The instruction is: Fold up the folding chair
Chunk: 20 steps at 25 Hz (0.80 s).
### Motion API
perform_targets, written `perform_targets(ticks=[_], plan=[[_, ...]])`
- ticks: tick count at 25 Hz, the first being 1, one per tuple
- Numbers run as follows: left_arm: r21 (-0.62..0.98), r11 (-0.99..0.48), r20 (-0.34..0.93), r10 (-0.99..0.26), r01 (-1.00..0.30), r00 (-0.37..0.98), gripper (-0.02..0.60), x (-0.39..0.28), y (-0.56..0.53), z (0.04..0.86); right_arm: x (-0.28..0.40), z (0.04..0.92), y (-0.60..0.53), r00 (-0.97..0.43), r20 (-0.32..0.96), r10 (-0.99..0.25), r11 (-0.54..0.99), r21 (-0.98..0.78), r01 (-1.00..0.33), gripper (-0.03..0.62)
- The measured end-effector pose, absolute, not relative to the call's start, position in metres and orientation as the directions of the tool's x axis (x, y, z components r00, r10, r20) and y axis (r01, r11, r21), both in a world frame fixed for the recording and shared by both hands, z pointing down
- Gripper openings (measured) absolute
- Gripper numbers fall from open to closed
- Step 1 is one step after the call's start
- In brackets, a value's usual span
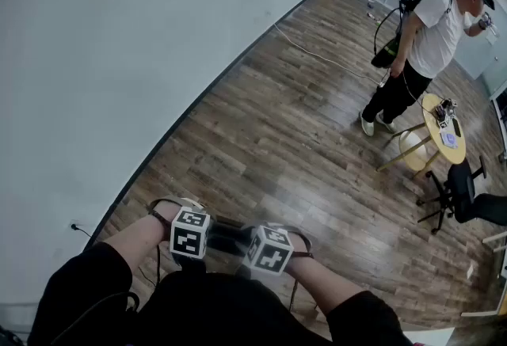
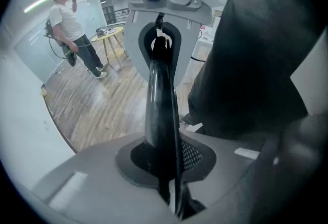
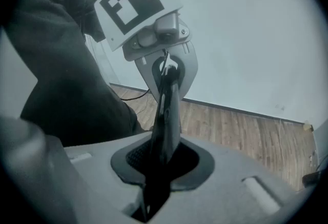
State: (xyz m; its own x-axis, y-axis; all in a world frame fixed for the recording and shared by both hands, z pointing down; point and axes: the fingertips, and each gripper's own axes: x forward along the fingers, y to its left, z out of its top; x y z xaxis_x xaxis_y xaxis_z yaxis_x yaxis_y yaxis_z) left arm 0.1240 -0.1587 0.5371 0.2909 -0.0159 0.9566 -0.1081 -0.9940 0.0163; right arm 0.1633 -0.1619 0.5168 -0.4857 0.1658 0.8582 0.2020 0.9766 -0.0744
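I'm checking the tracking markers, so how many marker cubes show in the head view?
2. The left cube is near the bottom edge, left of centre; the right cube is just right of it. None seems hidden.

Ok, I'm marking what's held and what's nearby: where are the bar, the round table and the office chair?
bar [image 1: 227, 237]: head view, its middle stretch.
round table [image 1: 429, 119]: head view, bare left part of the top.
office chair [image 1: 461, 182]: head view, its black upper part.
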Motion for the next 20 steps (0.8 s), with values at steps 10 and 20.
perform_targets(ticks=[10, 20], plan=[[0.099, -0.976, 0.950, 0.035, -0.194, 0.309, 0.057, 0.040, -0.137, 0.519, 0.078, 0.500, -0.150, -0.372, 0.880, 0.296, 0.924, -0.165, 0.345, 0.064], [0.095, -0.911, 0.955, -0.031, -0.400, 0.297, 0.060, -0.094, -0.086, 0.504, -0.059, 0.487, -0.108, -0.291, 0.887, 0.359, 0.828, -0.159, 0.537, 0.064]])
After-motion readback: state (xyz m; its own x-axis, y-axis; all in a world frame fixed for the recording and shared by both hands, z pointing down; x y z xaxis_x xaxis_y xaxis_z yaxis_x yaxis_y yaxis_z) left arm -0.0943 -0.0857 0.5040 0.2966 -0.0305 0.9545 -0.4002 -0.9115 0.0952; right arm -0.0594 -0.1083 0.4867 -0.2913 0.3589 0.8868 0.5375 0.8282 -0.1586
